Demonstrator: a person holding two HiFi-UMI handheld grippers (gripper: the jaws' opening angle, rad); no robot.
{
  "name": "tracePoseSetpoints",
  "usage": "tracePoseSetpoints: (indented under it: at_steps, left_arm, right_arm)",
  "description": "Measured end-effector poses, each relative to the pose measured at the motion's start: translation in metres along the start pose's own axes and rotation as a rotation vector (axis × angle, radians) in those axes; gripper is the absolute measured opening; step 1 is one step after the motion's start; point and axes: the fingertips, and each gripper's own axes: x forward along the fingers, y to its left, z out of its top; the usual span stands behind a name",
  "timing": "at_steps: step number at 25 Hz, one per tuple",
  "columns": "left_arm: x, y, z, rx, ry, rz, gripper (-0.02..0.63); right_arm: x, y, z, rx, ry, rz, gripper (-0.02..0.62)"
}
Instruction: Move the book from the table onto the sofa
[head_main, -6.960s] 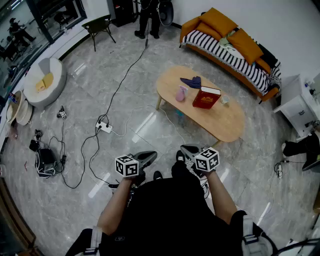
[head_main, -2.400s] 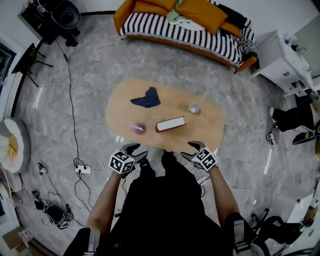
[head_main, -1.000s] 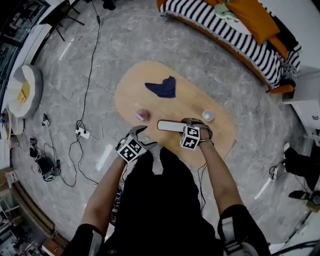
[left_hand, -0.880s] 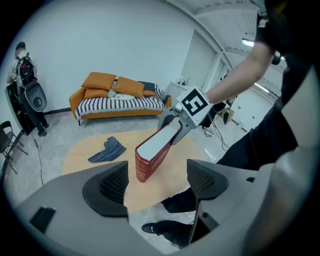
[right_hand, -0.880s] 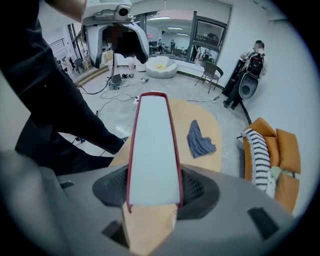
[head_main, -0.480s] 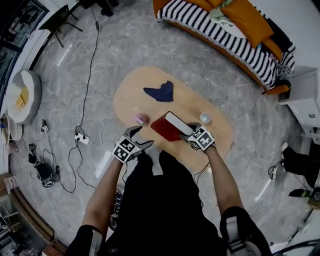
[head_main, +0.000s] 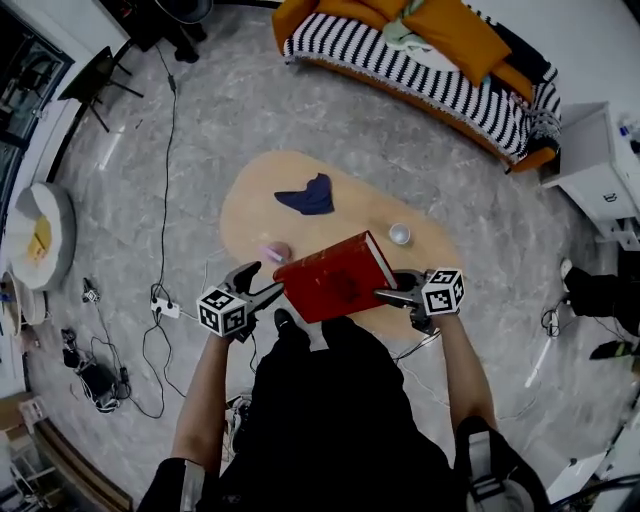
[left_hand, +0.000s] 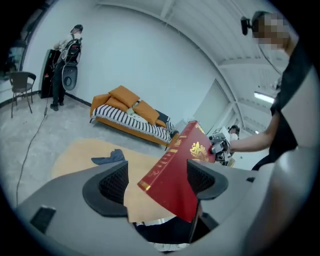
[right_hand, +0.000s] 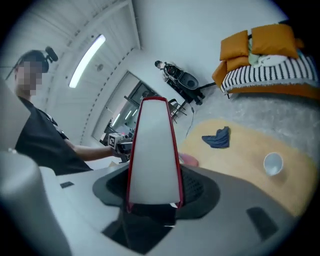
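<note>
Book (head_main: 335, 290) red, gold cover emblem, spine print unreadable; right claw (head_main: 388, 296) grips it; left claw (head_main: 262, 282) open.

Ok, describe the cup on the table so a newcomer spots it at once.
Find the oval wooden table in front of the striped sofa. The cup stands near its sofa-side edge, beyond the raised red book. It is small, round and white, unlike the dark blue cloth and the pink object.

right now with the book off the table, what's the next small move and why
Probably carry the book forward, past the table, toward the sofa. The right gripper is clamped on its page edge and holds it clear of the table; the left gripper is open around one corner.
</note>
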Motion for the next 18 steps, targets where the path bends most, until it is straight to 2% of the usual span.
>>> tracePoseSetpoints:
  at_steps: [2,4,8,11,13,14,18]
  left_arm:
    - [-0.006,0.003,-0.001,-0.066,-0.009,-0.044,0.360]
    - [-0.011,0.001,-0.001,-0.163,-0.035,-0.132,0.360]
    - [-0.031,-0.027,0.013,-0.413,-0.118,-0.439,0.360]
    - [-0.047,-0.053,0.021,-0.523,-0.108,-0.655,0.358]
    - [-0.055,-0.058,0.018,-0.563,-0.072,-0.720,0.339]
    - [-0.059,-0.057,0.016,-0.571,-0.063,-0.732,0.281]
    - [-0.078,-0.047,0.006,-0.578,-0.039,-0.749,0.264]
  right_arm:
    - [-0.010,0.015,0.000,0.043,-0.057,0.048,0.245]
    - [-0.017,0.029,0.000,0.087,-0.115,0.094,0.245]
    - [-0.015,0.061,-0.003,0.162,-0.216,0.209,0.245]
    - [0.000,0.081,-0.008,0.189,-0.262,0.244,0.245]
    - [0.011,0.092,-0.011,0.207,-0.292,0.254,0.247]
    - [0.016,0.096,-0.013,0.221,-0.311,0.257,0.247]
    - [0.036,0.115,-0.024,0.250,-0.367,0.245,0.247]
